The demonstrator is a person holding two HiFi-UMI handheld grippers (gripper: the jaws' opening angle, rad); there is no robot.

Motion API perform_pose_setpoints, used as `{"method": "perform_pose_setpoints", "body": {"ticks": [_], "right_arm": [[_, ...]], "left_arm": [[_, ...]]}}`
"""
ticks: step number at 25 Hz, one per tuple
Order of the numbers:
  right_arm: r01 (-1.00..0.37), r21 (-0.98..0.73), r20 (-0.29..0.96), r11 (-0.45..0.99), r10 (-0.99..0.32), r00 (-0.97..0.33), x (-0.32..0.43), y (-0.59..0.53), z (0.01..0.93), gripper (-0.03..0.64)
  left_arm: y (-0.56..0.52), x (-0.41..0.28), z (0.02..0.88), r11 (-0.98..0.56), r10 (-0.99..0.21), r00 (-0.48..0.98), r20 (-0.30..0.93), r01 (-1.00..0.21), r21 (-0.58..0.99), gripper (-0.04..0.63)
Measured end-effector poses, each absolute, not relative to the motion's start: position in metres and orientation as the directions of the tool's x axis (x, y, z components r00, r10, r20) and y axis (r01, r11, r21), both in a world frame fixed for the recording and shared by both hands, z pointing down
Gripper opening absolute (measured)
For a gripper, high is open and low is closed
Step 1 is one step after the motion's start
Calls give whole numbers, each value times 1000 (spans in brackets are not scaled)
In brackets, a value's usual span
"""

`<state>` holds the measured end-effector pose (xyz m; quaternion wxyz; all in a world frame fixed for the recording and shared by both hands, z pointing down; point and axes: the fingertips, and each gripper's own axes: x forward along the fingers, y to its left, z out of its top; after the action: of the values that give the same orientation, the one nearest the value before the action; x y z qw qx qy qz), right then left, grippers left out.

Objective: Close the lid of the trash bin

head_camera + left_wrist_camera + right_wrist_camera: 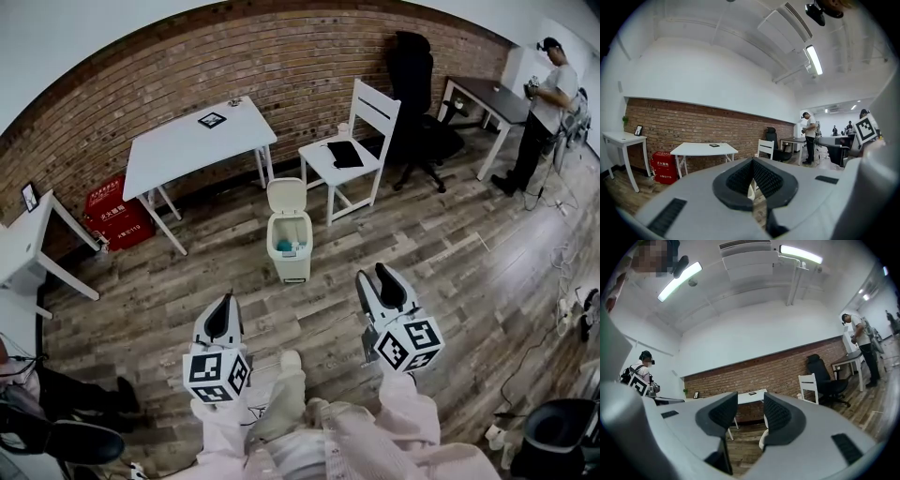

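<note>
Left tongs: closed, the two ribbed pads pressed together with nothing between them; held low at the left of the head view, pointing ahead across the room.
Right tongs: open, a clear gap between the pads and nothing gripped; only floor and furniture show through the gap in the right gripper view.
Marker cubes: one at the near end of each tool, just above the person's pale sleeves.
Trash bin: small, cream-coloured, standing on the wooden floor ahead of both tongs and apart from them, roughly midway between their lines.
Lid: raised, standing up at the far edge of the bin, the opening uncovered.
Inside the bin: something bluish, too small to make out.
White surface: behind and left of the bin, with a black-and-white marker card lying on it.
White chair: just right of the bin, a flat black item on its seat.
Brick wall: runs behind the furniture; a red box sits at its foot on the left.
Office chair: black, right of the white chair.
Far right: a person stands beside a dark desk.
</note>
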<state>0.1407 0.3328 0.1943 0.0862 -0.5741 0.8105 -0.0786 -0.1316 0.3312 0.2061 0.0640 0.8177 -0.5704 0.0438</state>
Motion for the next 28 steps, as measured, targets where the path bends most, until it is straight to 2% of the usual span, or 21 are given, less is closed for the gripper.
{"method": "perform_pose_setpoints", "body": {"ticks": [16, 28], "right_arm": [[-925, -236, -8, 296, -953, -303, 129, 203, 220, 236], [-933, -271, 46, 236, -965, -258, 119, 90, 224, 238]], "left_arm": [[195, -133, 234, -368, -905, 379, 194, -925, 91, -8], [71, -138, 240, -412, -872, 431, 231, -902, 126, -8]]}}
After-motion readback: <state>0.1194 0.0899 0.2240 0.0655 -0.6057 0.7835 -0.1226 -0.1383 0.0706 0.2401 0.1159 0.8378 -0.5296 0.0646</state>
